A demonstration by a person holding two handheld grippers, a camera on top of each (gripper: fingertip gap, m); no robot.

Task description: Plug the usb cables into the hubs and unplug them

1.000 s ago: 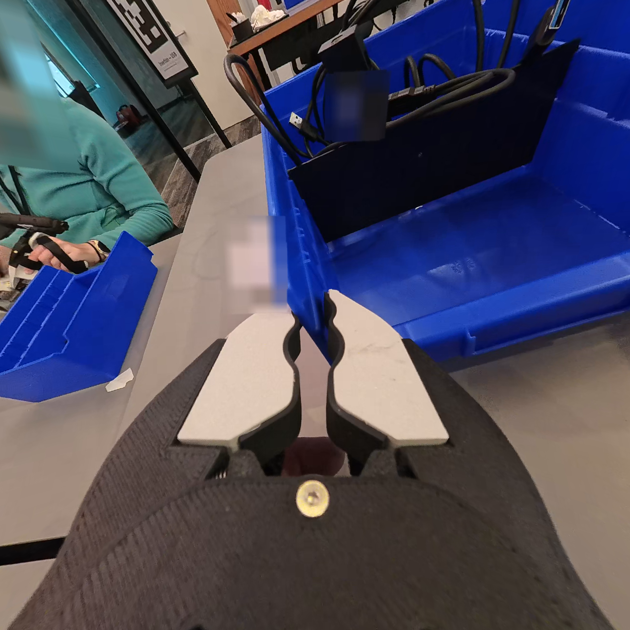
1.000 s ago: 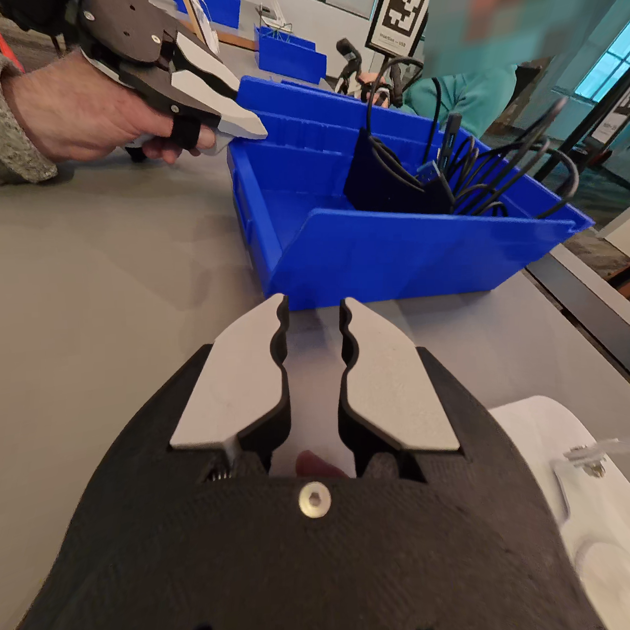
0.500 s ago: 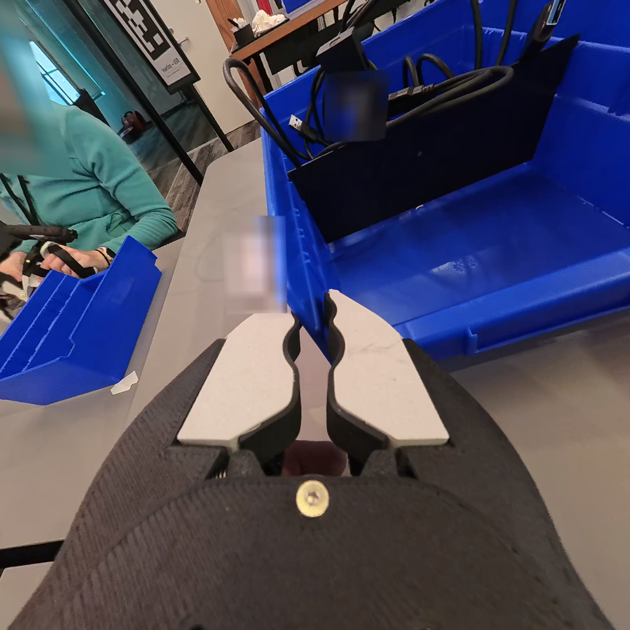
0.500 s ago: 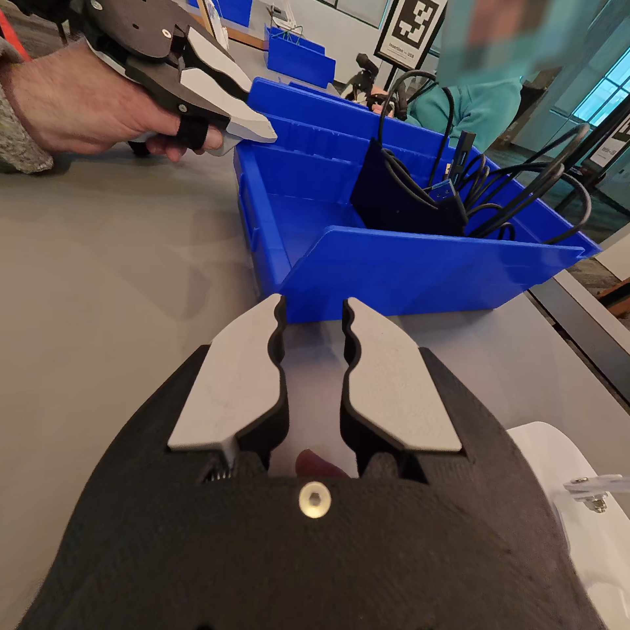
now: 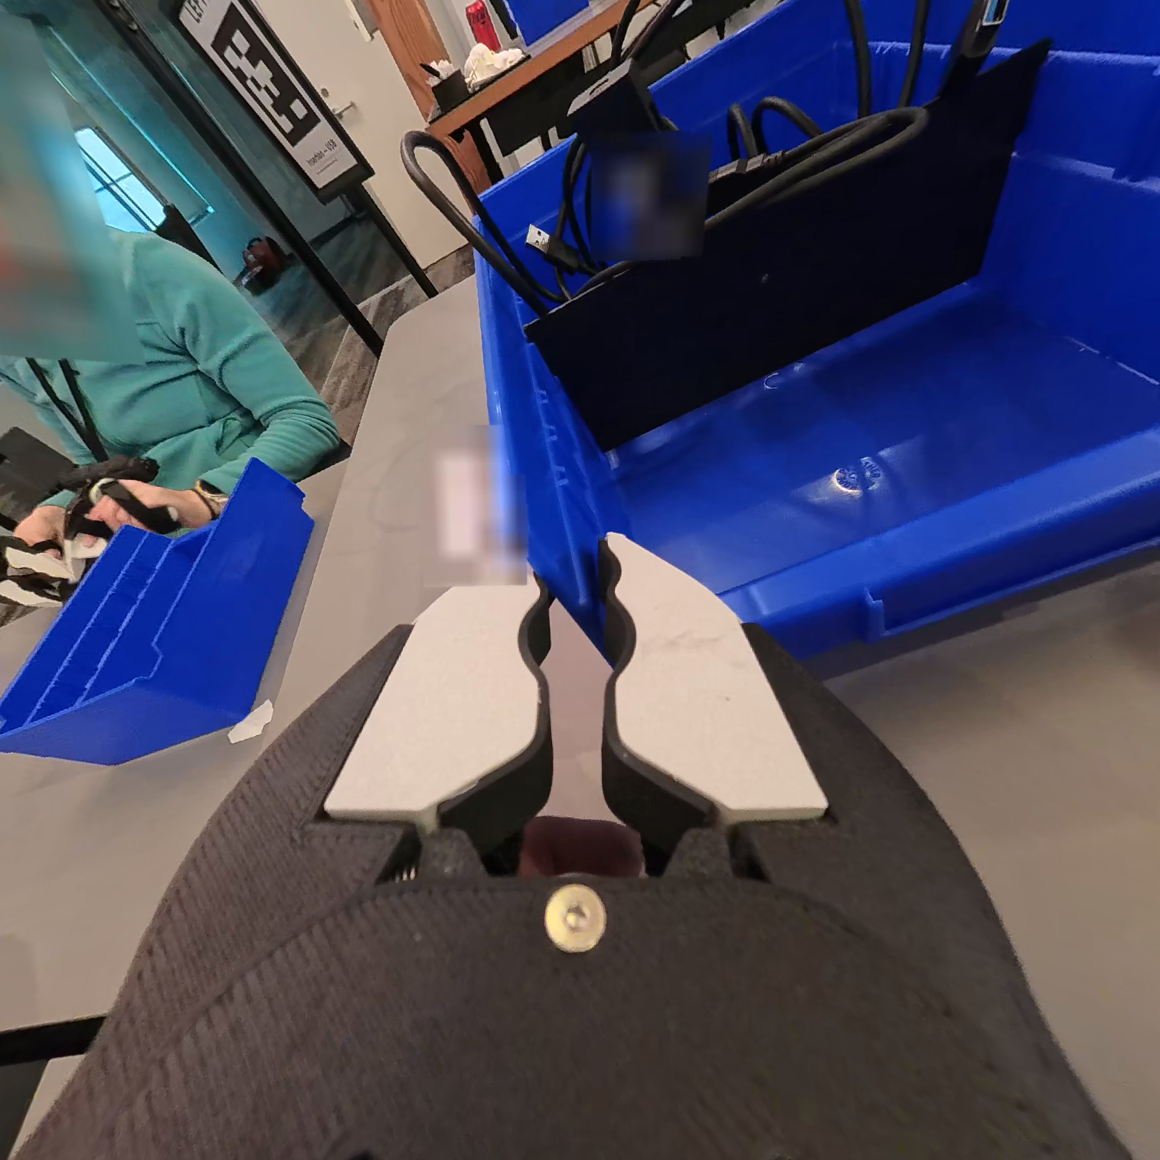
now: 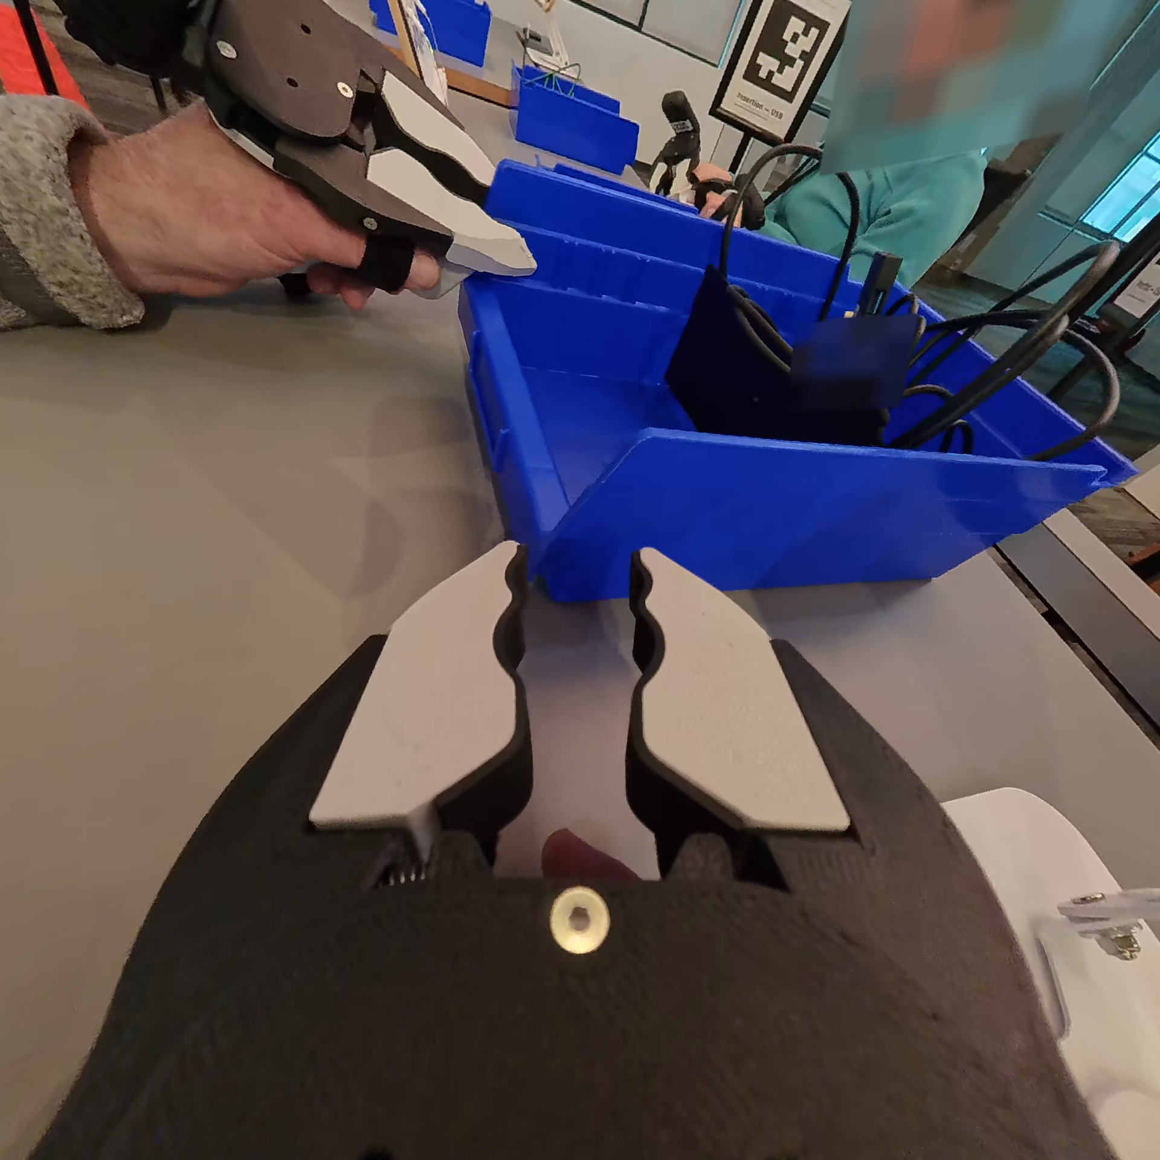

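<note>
A large blue bin [image 5: 941,596] stands on the grey table [image 6: 188,502]. Behind its black divider [image 5: 784,301] lie black USB cables [image 5: 816,144] and a dark hub [image 6: 847,364]; one silver plug [image 5: 540,237] sticks out. My left gripper [image 5: 574,565] is at the bin's near left corner, its fingers [image 5: 659,615] closed on the bin's wall. It also shows in the right wrist view [image 6: 502,251], held by a hand at that corner. My right gripper [image 6: 574,558] is open and empty, low over the table in front of the bin's other corner [image 6: 552,565].
A second blue bin [image 5: 157,628] lies at the left, where a person in a teal top [image 5: 207,376] works with other grippers. A white object [image 6: 1036,879] sits by my right gripper. The table's edge [image 6: 1067,565] runs along the right.
The bin stays fixed at my left fingers while the table and background shift slightly, so bin and left gripper have moved together. My right gripper has drifted a little; its jaws stay apart.
</note>
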